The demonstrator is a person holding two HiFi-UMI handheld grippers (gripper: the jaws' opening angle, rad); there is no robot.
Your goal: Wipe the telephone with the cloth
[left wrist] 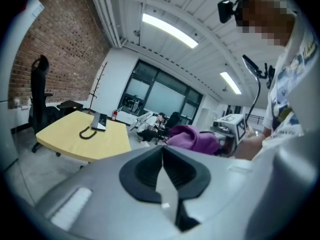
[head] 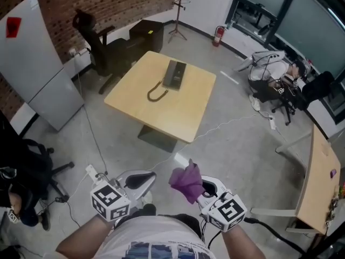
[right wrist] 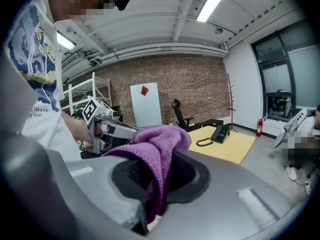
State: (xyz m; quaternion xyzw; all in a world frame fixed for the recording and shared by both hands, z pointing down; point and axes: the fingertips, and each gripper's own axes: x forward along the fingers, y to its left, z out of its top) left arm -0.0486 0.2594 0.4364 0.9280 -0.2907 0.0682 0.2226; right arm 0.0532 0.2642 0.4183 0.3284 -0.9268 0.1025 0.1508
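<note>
A dark telephone with its curled cord lies on the far part of a square yellow table, well away from me. The telephone shows small in the left gripper view, and the telephone in the right gripper view too. My right gripper is shut on a purple cloth, which bunches up above its jaws; the cloth hangs between the pads. My left gripper is shut with nothing in it, held close to my body beside the right one.
A black office chair and a dark cabinet stand behind the table. A white panel leans at the left. A person sits among chairs at the right. Another yellow desk is at the far right. Cables run across the grey floor.
</note>
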